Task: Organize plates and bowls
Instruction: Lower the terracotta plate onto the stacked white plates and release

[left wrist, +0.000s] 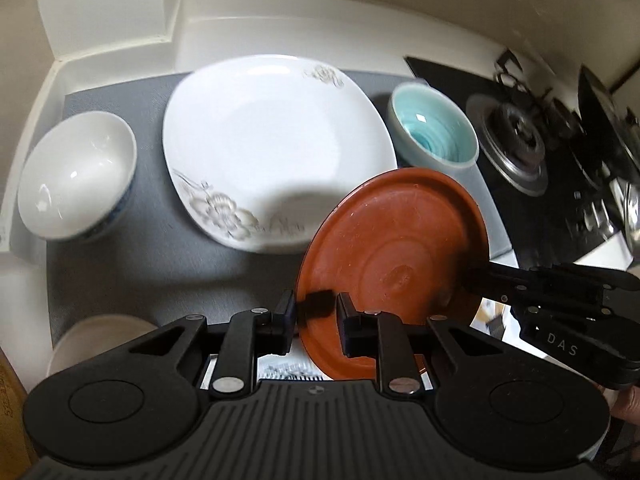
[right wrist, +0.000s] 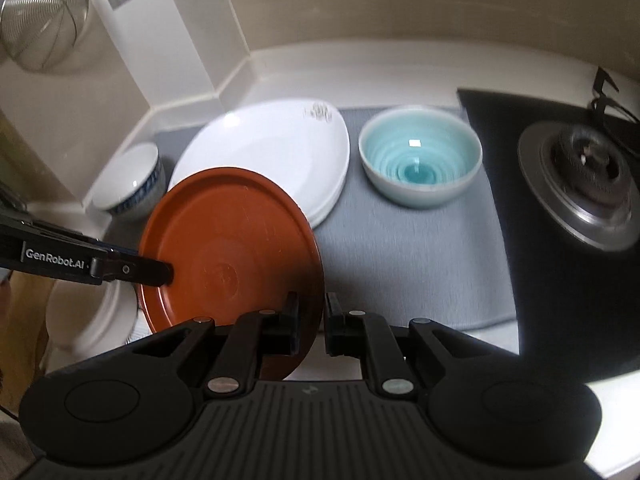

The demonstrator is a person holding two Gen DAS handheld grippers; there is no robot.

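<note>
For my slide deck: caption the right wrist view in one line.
Both grippers, right and left, grip the rim of a tilted brown plate above a grey mat holding crockery.

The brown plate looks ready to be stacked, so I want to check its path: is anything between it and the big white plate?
Nothing visible blocks it. The brown plate, gripped at its rim by the left gripper and right gripper, hangs tilted beside the white plate, whose surface is bare. The teal bowl sits off to the side.
</note>
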